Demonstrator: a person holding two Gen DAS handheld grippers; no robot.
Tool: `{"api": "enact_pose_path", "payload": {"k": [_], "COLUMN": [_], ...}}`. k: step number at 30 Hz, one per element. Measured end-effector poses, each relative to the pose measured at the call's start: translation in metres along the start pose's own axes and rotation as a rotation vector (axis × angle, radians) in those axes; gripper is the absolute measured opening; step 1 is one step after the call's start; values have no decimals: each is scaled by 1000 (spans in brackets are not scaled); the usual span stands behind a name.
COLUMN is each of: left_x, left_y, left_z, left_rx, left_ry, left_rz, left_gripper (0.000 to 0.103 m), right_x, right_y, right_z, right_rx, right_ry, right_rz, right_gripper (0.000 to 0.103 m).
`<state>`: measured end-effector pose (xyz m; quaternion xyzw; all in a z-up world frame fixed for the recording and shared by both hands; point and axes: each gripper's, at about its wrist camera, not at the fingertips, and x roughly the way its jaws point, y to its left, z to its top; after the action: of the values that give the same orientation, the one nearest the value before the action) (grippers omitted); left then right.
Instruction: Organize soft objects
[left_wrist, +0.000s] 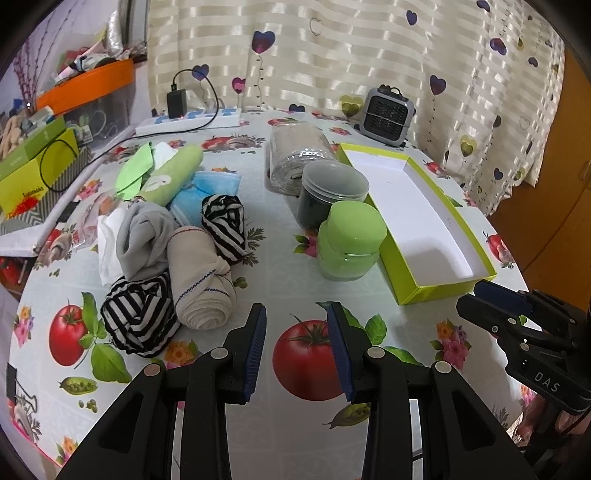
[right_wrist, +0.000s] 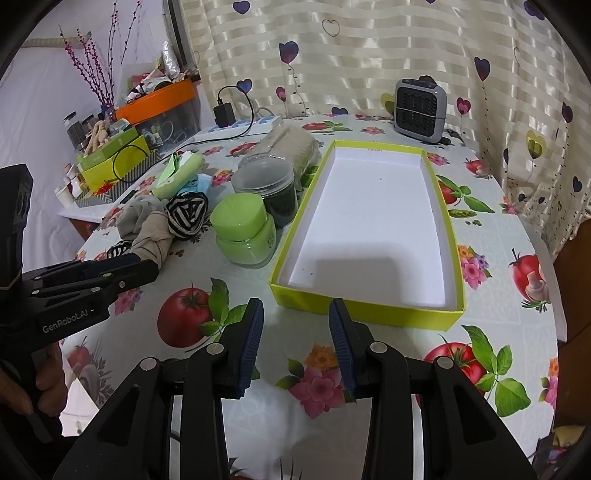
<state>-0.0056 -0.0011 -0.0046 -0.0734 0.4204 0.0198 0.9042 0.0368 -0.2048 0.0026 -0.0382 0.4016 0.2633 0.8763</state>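
Over at the back edge, a small grey fan heater (right_wrist: 419, 110) standing against a striped curtain (left_wrist: 369, 55) dotted with purple hearts, and left of it a white power strip (left_wrist: 192, 119) with a black charger (left_wrist: 176, 104) plugged in. Centre table, a green-lidded jar (left_wrist: 350, 242) touching a clear jar of dark contents (left_wrist: 330, 197), a plastic-wrapped roll (left_wrist: 295, 157) lying just behind. Far left, an orange tub (right_wrist: 159, 100) above a lime carton (left_wrist: 33, 168), all off the tomato-print tablecloth (right_wrist: 491, 295).

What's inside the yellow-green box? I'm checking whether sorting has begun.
Nothing: the yellow-green box shows only its bare white floor and a shadow. Only the strip just behind its near wall is hidden in both views.
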Motion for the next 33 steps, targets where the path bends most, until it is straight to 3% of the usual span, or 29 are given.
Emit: {"api": "enact_pose_path", "payload": {"k": [20, 33], "left_x": [2, -1], "left_y": [3, 27], "left_z": [0, -2], "left_rx": [-8, -44], "left_ry": [0, -20], "left_rz": [2, -2], "left_gripper": [33, 33], "right_x": [6, 9], "right_y": [4, 14], "right_z": [-1, 3], "right_rx": [-7, -37], "right_ry": [20, 24], "right_rz": [24, 35], "right_gripper": [38, 38]}}
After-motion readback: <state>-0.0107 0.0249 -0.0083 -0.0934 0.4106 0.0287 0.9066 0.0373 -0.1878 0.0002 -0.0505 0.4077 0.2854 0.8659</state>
